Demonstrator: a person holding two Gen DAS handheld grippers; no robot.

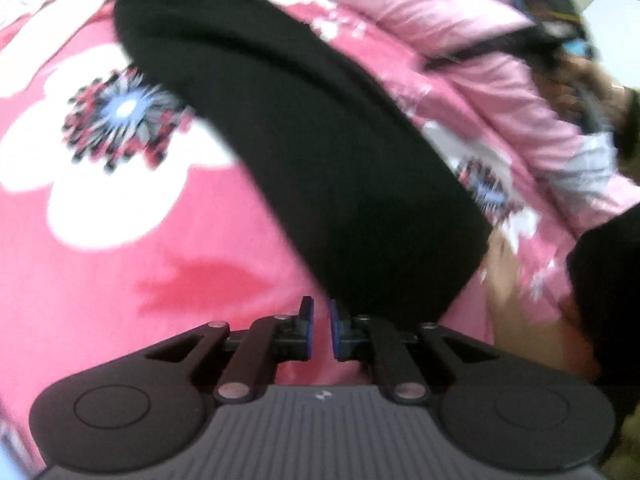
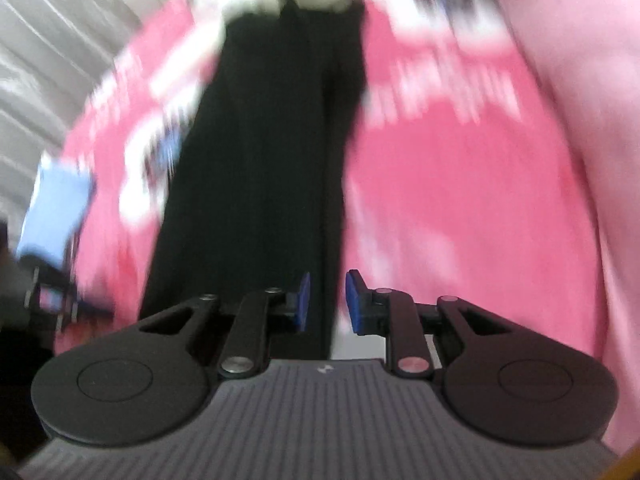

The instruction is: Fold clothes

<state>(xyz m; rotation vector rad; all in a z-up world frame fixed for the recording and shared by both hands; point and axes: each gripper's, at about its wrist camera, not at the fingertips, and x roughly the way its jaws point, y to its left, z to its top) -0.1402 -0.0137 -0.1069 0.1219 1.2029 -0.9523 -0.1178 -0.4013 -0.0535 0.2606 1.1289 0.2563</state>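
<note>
A long black garment (image 1: 304,152) lies flat on a pink bedspread with white flowers (image 1: 120,184). In the left wrist view it runs from the top left down to the fingers. My left gripper (image 1: 321,330) hovers at its near end, jaws a narrow gap apart with nothing between them. In the blurred right wrist view the black garment (image 2: 272,168) stretches straight away from my right gripper (image 2: 327,302), which is open, its jaws either side of the garment's near right edge without closing on it.
A pale pink quilt (image 1: 448,12) lies bunched at the top right of the left wrist view and on the right in the right wrist view (image 2: 580,120). The other gripper (image 1: 568,20) shows at the far right. A light blue object (image 2: 56,208) sits at the bed's left edge.
</note>
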